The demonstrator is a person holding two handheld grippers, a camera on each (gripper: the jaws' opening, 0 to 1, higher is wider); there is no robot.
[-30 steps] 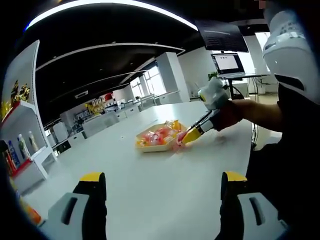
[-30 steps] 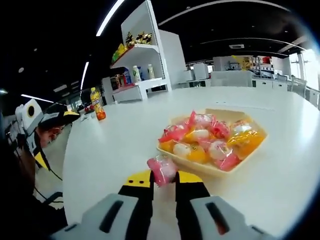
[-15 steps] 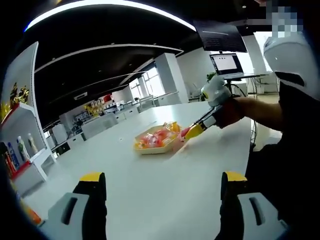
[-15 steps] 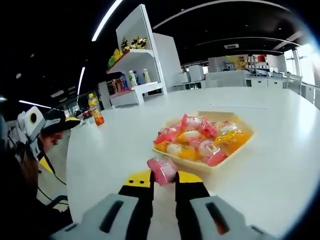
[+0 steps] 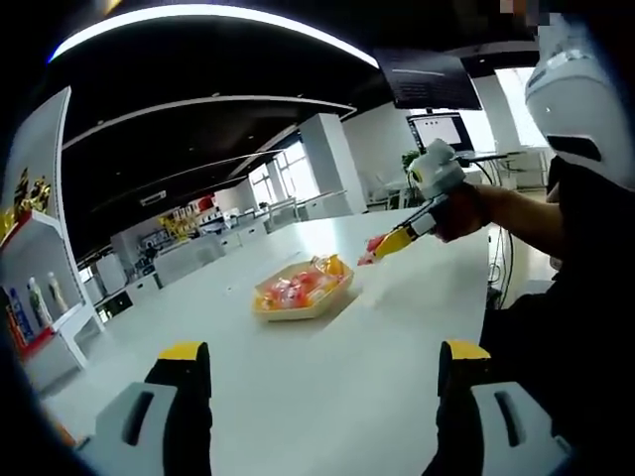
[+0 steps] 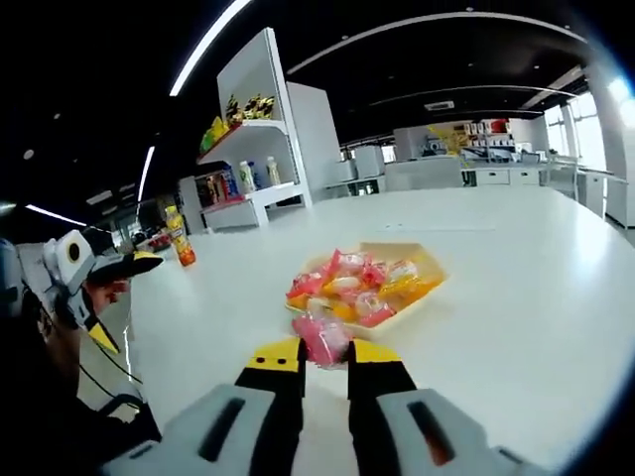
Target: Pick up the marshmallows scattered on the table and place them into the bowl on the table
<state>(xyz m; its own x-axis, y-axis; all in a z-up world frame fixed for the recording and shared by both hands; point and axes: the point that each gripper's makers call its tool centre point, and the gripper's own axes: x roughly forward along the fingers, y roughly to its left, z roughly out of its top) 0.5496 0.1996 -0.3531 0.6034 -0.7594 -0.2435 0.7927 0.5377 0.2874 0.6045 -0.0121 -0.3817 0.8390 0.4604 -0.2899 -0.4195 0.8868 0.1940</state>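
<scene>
A shallow yellow bowl (image 5: pixel 298 309) (image 6: pixel 434 276) heaped with pink, orange and white wrapped marshmallows (image 5: pixel 295 289) (image 6: pixel 352 286) sits on the white table (image 5: pixel 327 367). My right gripper (image 6: pixel 323 349) is shut on a pink wrapped marshmallow (image 6: pixel 320 336), held up in the air short of the bowl. From the left gripper view that right gripper (image 5: pixel 377 248) hangs above and to the right of the bowl with the pink marshmallow (image 5: pixel 373 243) at its tip. My left gripper (image 5: pixel 322 372) stands wide open over bare table, nothing between its fingers.
A person in dark clothes (image 5: pixel 585 297) holds the grippers at the table's edge. White shelves with bottles (image 6: pixel 253 174) stand beyond the table, and an orange bottle (image 6: pixel 180 240) stands on its far side. A monitor on a stand (image 5: pixel 437 129) is behind the right hand.
My right gripper has risen and drawn back from the bowl with the pink marshmallow still held. The bowl looks smaller and farther in both views. The left gripper stays open.
</scene>
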